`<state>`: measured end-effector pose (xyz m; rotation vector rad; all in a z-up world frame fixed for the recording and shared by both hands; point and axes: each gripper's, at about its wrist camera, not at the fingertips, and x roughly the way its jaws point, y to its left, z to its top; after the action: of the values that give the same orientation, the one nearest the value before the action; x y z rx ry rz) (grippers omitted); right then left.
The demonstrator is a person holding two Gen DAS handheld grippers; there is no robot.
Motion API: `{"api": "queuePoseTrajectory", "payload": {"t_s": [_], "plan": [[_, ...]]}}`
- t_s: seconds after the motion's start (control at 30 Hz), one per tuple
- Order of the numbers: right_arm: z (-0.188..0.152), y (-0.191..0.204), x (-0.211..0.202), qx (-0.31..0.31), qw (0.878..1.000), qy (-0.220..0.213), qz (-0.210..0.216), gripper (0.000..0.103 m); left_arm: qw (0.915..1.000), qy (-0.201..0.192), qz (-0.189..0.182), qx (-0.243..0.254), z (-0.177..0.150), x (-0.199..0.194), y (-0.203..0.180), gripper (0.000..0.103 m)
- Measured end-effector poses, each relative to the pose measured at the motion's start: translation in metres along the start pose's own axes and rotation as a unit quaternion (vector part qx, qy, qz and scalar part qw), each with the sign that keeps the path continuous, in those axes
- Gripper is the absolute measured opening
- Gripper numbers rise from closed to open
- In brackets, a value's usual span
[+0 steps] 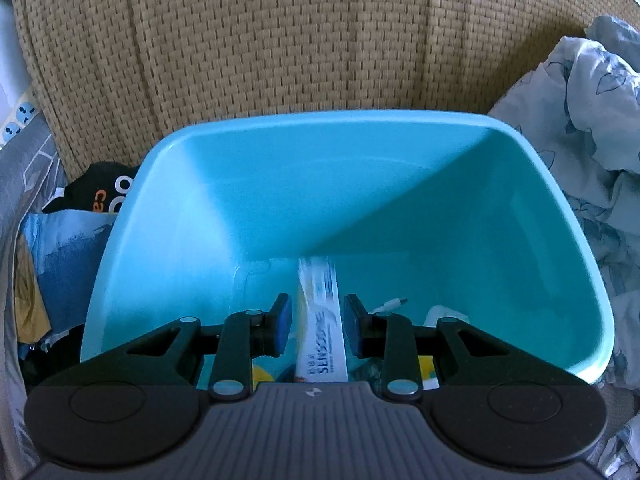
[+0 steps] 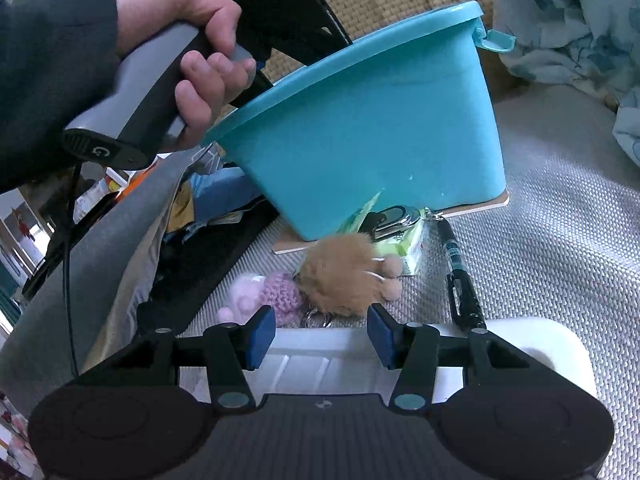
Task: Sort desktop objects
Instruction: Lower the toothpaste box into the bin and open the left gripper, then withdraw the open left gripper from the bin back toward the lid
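Observation:
A teal plastic tub [image 1: 280,184] fills the left wrist view. My left gripper [image 1: 316,328] is open over its inside, its pads apart on either side of a white toothpaste tube [image 1: 322,320] that lies on the tub floor. A white cable plug [image 1: 390,305] lies beside it. In the right wrist view the tub [image 2: 380,128] stands on a board, with the left gripper held over its rim. My right gripper [image 2: 322,336] is open and empty above a white box [image 2: 320,364]. Just beyond it lie a tan fluffy toy [image 2: 344,272], a pink knitted doll [image 2: 264,296], a green packet [image 2: 404,244] and a black pen [image 2: 460,276].
A woven straw mat [image 1: 280,40] lies behind the tub. A crumpled blue-white quilt [image 1: 592,120] is at the right. Bags and papers [image 1: 60,248] are piled at the tub's left. A metal clip [image 2: 394,218] rests on the green packet. The grey woven surface [image 2: 552,208] extends right.

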<state>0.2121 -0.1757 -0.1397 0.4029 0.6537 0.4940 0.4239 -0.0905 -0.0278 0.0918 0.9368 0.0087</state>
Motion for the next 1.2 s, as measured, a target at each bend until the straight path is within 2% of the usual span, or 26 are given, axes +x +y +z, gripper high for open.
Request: {"api": "queuePoseTrajectory", "payload": {"t_s": [0.37,0.53,0.63,0.7,0.77,0.83,0.87,0.9,1.0,1.07,1.17,1.2], "plan": [[-0.002,0.002,0.0,-0.01,1.0,-0.001,-0.004,0.056,1.0,0.002,0.006,0.001,-0.004,-0.006,0.002,0.032],[-0.002,0.004,0.0,-0.013,1.0,0.001,-0.007,0.056,0.9999,-0.017,-0.001,0.001,-0.005,-0.023,0.002,0.034],[-0.001,0.003,-0.001,-0.008,1.0,0.002,-0.006,0.056,0.9991,-0.036,-0.021,0.0,-0.007,-0.043,0.007,0.042],[-0.001,0.003,-0.002,-0.005,1.0,0.004,-0.006,0.056,0.9985,-0.046,-0.029,-0.009,-0.009,-0.059,0.012,0.063],[0.0,0.002,-0.002,0.004,1.0,0.007,-0.004,0.057,0.9982,-0.04,-0.031,-0.033,-0.012,-0.073,0.018,0.068],[0.002,0.001,-0.004,0.022,1.0,0.011,0.002,0.063,0.996,-0.03,-0.037,-0.076,-0.02,-0.088,0.025,0.08],[0.003,0.0,-0.004,0.035,0.999,0.015,0.007,0.065,0.9944,-0.031,-0.037,-0.094,-0.025,-0.096,0.026,0.095],[0.004,-0.001,-0.005,0.046,0.999,0.02,0.011,0.066,0.9927,-0.033,-0.035,-0.11,-0.031,-0.105,0.026,0.101],[0.007,-0.001,-0.006,0.057,0.998,0.036,0.016,0.067,0.9891,-0.073,0.002,-0.128,-0.054,-0.137,0.022,0.103],[0.008,0.002,-0.008,0.049,0.998,0.042,0.016,0.068,0.9892,-0.091,0.003,-0.115,-0.067,-0.151,0.019,0.103],[0.006,0.01,-0.012,0.018,0.999,0.043,0.013,0.068,0.9887,-0.133,0.025,-0.065,-0.084,-0.173,0.007,0.103],[0.006,0.014,-0.013,0.006,0.999,0.045,0.009,0.068,0.9864,-0.154,0.044,-0.037,-0.09,-0.181,-0.001,0.103]]}}
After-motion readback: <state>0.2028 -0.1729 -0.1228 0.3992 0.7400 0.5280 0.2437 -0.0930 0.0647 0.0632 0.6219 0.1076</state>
